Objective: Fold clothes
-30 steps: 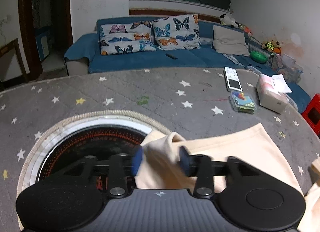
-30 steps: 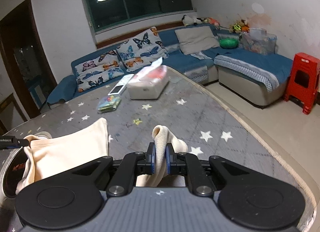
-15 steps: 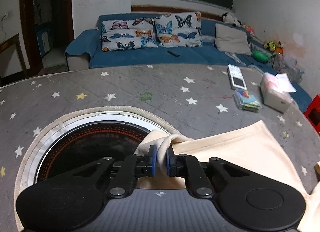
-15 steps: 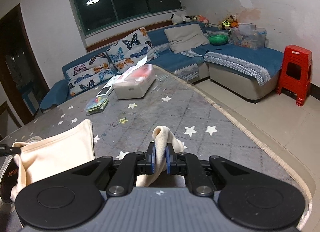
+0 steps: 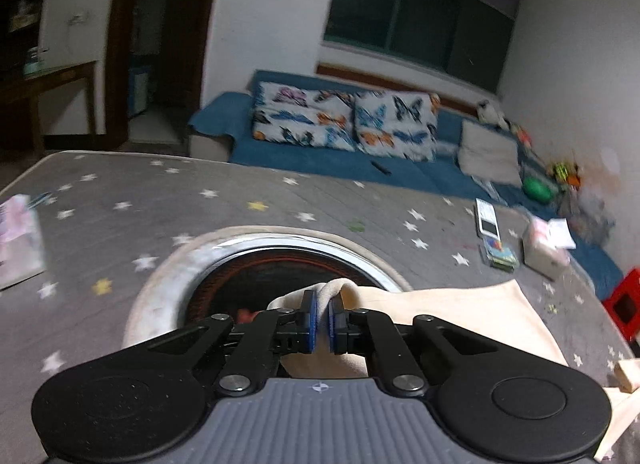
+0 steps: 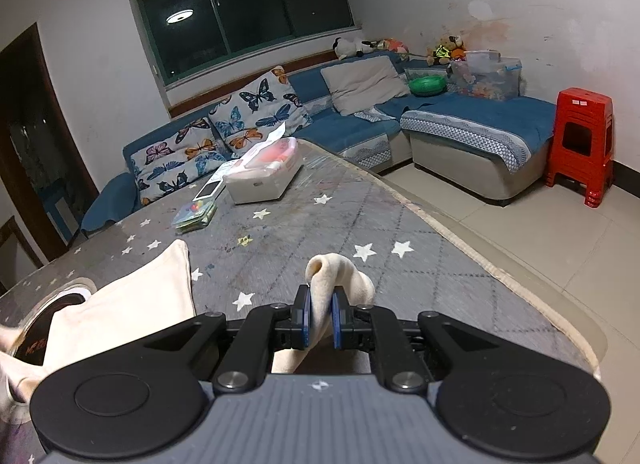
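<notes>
A cream garment (image 5: 472, 316) lies on the grey star-patterned table cover (image 5: 224, 199). My left gripper (image 5: 320, 318) is shut on a bunched corner of it, held above the round dark inset (image 5: 272, 276) in the table. The garment spreads to the right from there. In the right wrist view my right gripper (image 6: 320, 320) is shut on another bunched corner of the cream garment (image 6: 132, 304), near the table's right edge. The rest of the cloth lies flat to the left of it.
A white tissue box (image 6: 264, 175), a white phone (image 6: 208, 189) and a colourful card pack (image 6: 196, 215) sit at the table's far side. A pinkish packet (image 5: 18, 240) lies at the left. A blue sofa (image 5: 340, 143) and red stool (image 6: 580, 143) stand beyond.
My left gripper closed on the garment corner and has lifted and tilted up. My right gripper stays shut on its corner and has moved slightly.
</notes>
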Tool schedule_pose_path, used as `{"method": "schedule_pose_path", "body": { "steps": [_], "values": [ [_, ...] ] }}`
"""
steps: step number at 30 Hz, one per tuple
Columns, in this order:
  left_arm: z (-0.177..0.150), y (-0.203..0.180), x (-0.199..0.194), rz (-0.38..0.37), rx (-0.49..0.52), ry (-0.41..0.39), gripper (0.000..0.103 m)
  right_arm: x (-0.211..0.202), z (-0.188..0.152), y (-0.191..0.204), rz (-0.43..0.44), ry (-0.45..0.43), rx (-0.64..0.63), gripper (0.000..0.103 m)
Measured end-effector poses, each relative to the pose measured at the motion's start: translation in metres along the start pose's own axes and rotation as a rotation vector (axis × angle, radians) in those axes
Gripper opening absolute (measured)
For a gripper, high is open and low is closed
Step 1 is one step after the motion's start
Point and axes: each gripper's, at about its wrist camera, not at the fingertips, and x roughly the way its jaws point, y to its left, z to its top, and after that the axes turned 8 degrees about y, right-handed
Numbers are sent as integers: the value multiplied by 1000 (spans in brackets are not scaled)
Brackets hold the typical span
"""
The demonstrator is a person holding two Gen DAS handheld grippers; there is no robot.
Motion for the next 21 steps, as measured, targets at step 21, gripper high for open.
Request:
{"method": "schedule_pose_path", "body": {
  "steps": [21],
  "values": [
    [-82, 109, -70, 202, -219, 52, 10, -30, -29, -7, 11, 31, -15, 12]
  ]
}}
